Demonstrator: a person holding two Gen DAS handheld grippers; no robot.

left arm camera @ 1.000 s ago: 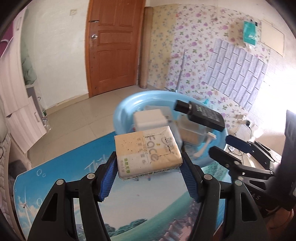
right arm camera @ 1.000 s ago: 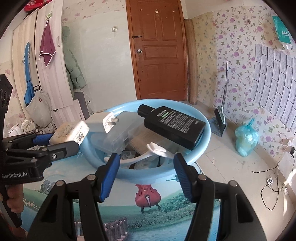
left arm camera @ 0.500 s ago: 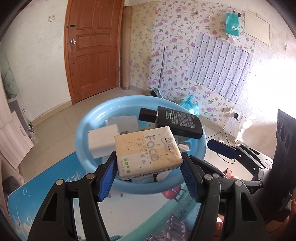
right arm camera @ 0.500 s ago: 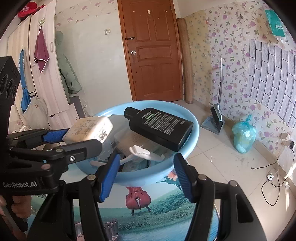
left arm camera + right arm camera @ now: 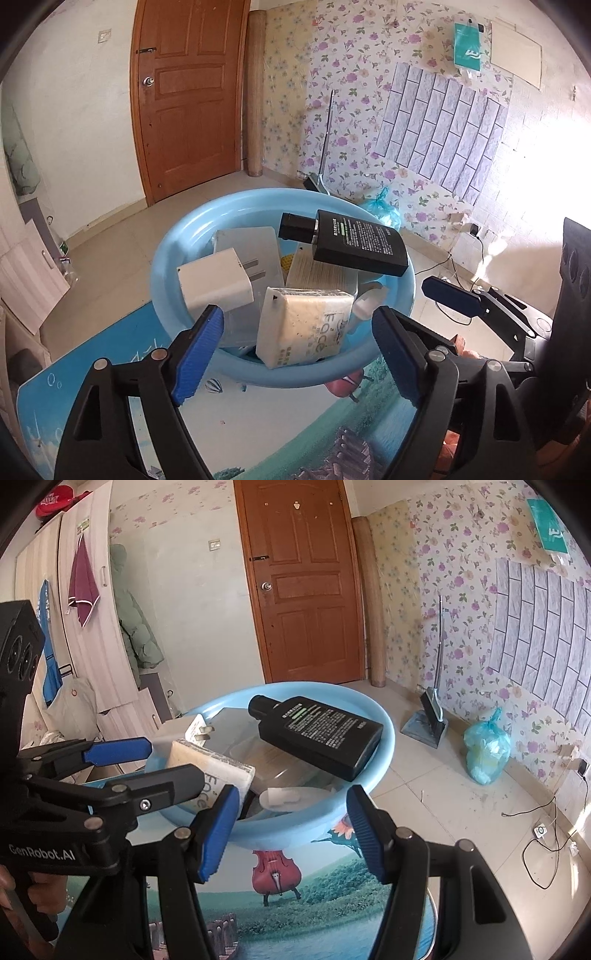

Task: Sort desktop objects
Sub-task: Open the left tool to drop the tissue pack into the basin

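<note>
Basin [image 5: 166, 258], frame centre: tissue pack [image 5: 303, 328], charger [image 5: 214, 280], black bottle [image 5: 354, 247], clear box [image 5: 247, 243]. Left gripper [image 5: 297, 354] wide, empty; right gripper [image 5: 288, 830] likewise.

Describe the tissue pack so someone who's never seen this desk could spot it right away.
Find the light blue basin on the picture-printed desk mat. The tissue pack leans inside its near rim, beside a white plug adapter. It is the only soft, cream, speckled packet, printed "Face".

tissue pack [image 5: 304, 326]: "Face" | left claw [image 5: 122, 768] body: "GenRobot.AI" | black bottle [image 5: 354, 243] label: unreadable
</note>
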